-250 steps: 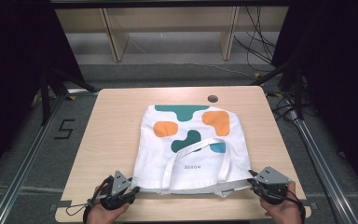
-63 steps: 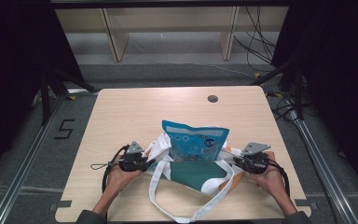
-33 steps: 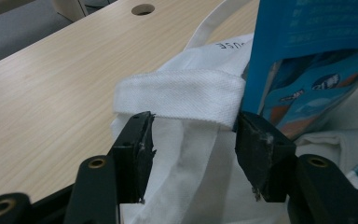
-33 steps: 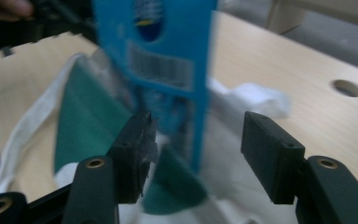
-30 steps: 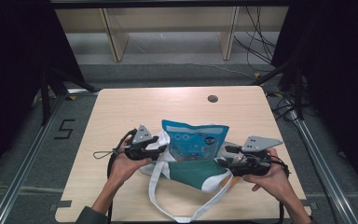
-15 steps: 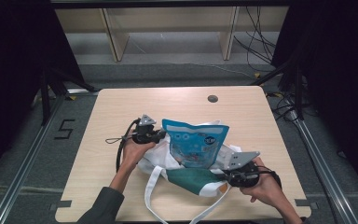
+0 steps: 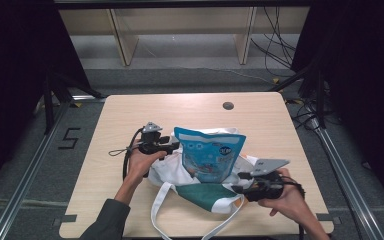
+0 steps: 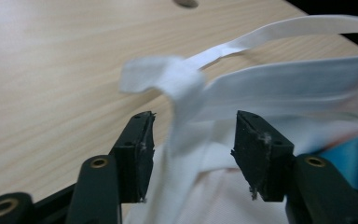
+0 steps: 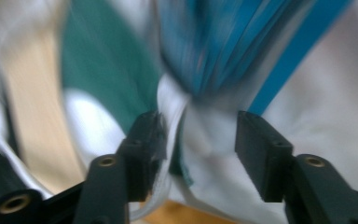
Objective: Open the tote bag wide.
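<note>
A white tote bag (image 7: pixel 172 172) with green patches lies crumpled on the wooden table (image 7: pixel 190 110). A blue snack pouch (image 7: pixel 210 155) stands upright in its mouth. My left gripper (image 7: pixel 176 145) is at the bag's left rim. In the left gripper view its jaws have just been opening and the gripper (image 8: pixel 193 116) is open, with a white strap (image 8: pixel 182 88) loose between the jaws. My right gripper (image 7: pixel 236 189) is at the bag's near right corner. Its jaws have also just been opening and the gripper (image 9: pixel 198 116) is open, with the bag's white edge (image 9: pixel 172 121) lying between them by the left pad.
The bag's long white handles (image 7: pixel 155 220) trail toward the table's near edge. A round cable hole (image 7: pixel 228 105) sits at the far middle of the table. Bare wood lies left of and beyond the bag. Dark frames and cables flank the table.
Over the last second my left gripper moved away up the table along the bag's left rim. My right gripper moved toward the near edge. The pouch stays upright.
</note>
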`<state>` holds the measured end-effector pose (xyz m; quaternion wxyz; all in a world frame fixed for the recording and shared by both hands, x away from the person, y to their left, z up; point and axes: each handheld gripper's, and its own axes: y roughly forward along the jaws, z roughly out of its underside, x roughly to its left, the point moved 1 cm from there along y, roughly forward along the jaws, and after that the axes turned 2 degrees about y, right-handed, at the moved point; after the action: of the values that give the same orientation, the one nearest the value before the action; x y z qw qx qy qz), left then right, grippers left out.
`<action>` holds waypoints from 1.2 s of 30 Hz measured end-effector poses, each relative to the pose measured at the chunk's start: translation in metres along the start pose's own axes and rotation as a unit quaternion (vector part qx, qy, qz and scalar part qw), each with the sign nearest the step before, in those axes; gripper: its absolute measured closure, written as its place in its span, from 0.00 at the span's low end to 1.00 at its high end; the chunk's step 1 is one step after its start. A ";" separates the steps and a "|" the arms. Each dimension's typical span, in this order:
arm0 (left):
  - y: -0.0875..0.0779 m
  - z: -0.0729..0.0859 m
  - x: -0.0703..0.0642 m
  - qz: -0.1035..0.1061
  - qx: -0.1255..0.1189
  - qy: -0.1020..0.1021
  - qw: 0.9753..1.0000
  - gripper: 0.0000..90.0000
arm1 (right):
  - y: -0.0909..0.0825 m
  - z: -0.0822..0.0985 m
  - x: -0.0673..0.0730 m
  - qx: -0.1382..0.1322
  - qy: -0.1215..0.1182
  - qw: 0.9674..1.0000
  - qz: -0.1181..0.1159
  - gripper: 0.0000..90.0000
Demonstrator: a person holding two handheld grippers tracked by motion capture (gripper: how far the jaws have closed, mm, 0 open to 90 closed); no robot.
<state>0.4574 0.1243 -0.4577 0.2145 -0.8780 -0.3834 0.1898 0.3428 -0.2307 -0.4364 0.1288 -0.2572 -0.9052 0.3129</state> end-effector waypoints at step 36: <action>-0.037 0.093 -0.112 0.143 0.111 0.177 0.967 0.75 | 0.063 -0.001 -0.116 0.040 0.079 0.977 0.192 0.74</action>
<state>0.3184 0.0840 -0.4975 0.3454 -0.9142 -0.1861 0.1015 0.4645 -0.2516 -0.4835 0.1472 -0.4447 -0.8125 0.3469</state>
